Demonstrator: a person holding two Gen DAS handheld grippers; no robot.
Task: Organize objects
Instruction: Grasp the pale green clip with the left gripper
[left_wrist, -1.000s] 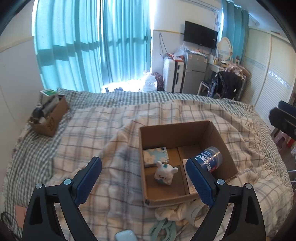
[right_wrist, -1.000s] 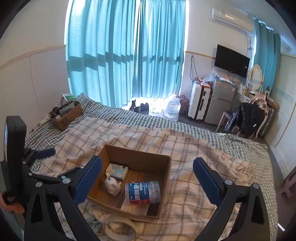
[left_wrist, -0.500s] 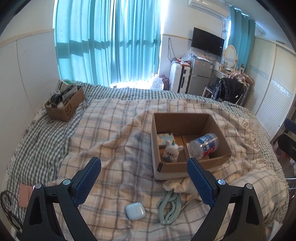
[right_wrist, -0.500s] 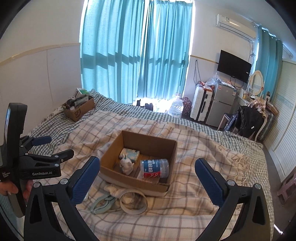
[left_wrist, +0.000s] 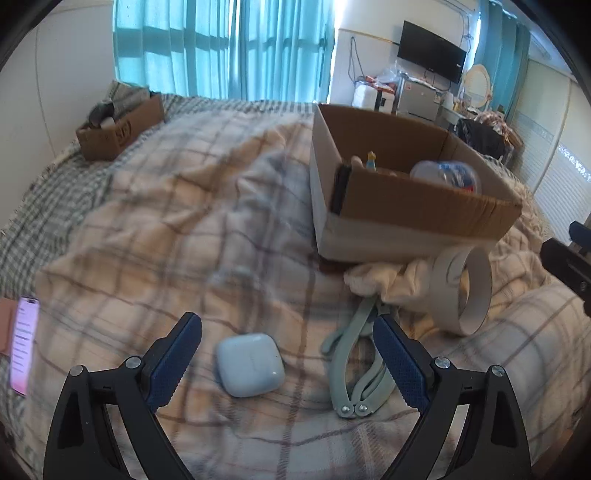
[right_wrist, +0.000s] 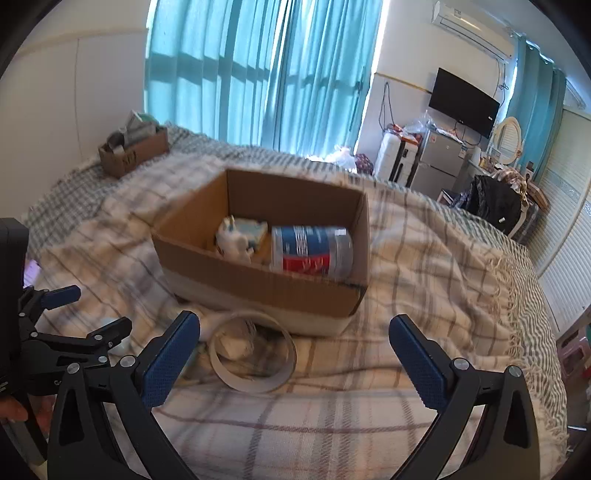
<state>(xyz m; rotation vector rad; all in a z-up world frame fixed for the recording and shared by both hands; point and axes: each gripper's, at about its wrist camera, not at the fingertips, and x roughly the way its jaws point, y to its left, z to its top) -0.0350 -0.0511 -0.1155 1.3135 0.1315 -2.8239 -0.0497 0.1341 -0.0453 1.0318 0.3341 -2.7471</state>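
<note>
A white earbud case lies on the plaid blanket between the open fingers of my left gripper. Green pliers-like tongs lie just right of it, by the right finger. A white tape ring stands beyond; it also shows in the right wrist view. The cardboard box holds a blue-labelled jar, a white plush toy and a tissue pack. My right gripper is open and empty, low over the blanket in front of the box.
A second cardboard box with odds and ends sits at the bed's far left. A lit phone lies at the left edge. The left gripper also shows in the right wrist view. Furniture and a fridge stand beyond the bed.
Both grippers have dropped lower and closer to the bed. The left one has come down around the earbud case; the right one has neared the tape ring and box.
</note>
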